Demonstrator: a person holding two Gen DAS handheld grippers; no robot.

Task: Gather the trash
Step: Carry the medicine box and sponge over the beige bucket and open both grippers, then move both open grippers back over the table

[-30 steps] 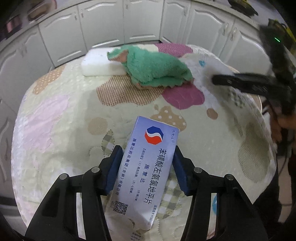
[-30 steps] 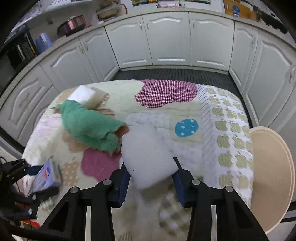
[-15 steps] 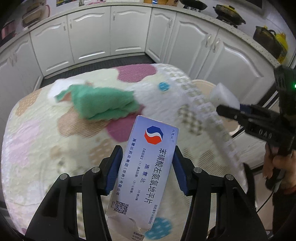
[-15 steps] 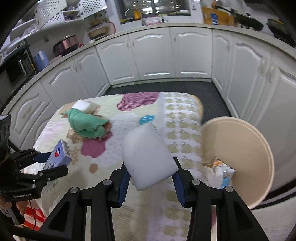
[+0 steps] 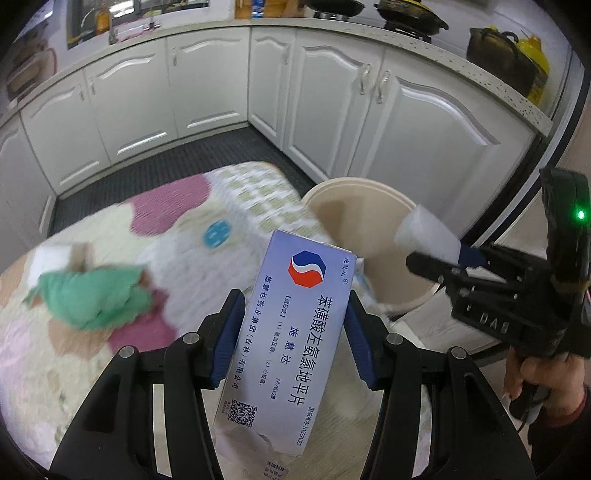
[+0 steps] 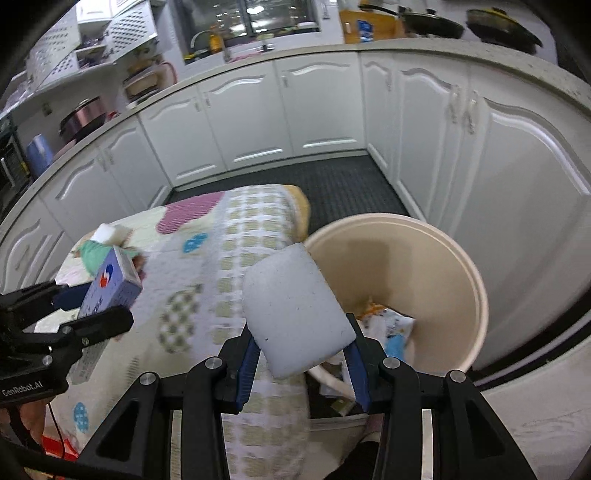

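Nearest the left wrist camera, the left gripper held a pale blue medicine box by its long sides, the blue pads pressed against the cardboard. The box stood tilted, its red and blue emblem at the far end and its torn flap at the near end. Beneath it lay the patchwork quilt that covered the table, cream with pink, tan and checked patches. To the left on the quilt sat a crumpled green cloth, blurred, with a white block just beyond it.

Nearest the right wrist camera, the right gripper was closed narrowly on a white sponge, whose near edge sat between the blue pads while the rest stuck out forward. The sponge hung over the right edge of the quilt, beside the rim of a beige trash bin. The bin stood on the floor just right of the table, and crumpled wrappers lay in its bottom. In the left wrist view the same gripper came in from the right with the sponge over the bin's opening, a hand gripping its handle low on the right.

Farther off, a dark ribbed mat covered the floor. White cabinets ran along the far wall and the right side, under a counter with pans.
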